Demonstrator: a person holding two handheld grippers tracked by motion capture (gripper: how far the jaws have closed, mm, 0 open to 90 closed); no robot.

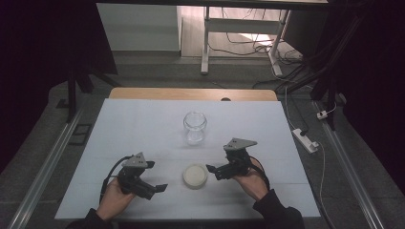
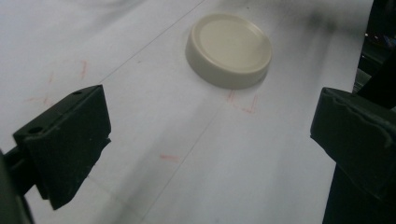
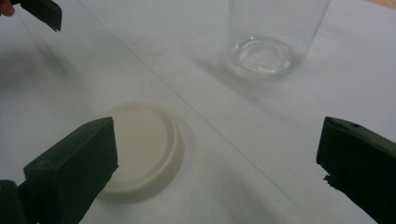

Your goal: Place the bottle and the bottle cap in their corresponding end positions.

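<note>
The left gripper (image 1: 154,176) hovers low over the table (image 1: 119,129) with its jaws spread wide and nothing between them. To its right lies the cream lid (image 1: 195,175) — flat on the white surface, between the two grippers. The right gripper (image 1: 214,171) stands just beside the lid's right edge, jaws likewise apart and empty, so it looks the nearer one for a grab. Beyond the lid, toward the table's far side, the open glass jar (image 1: 195,127) stands upright — well apart from both.
</note>
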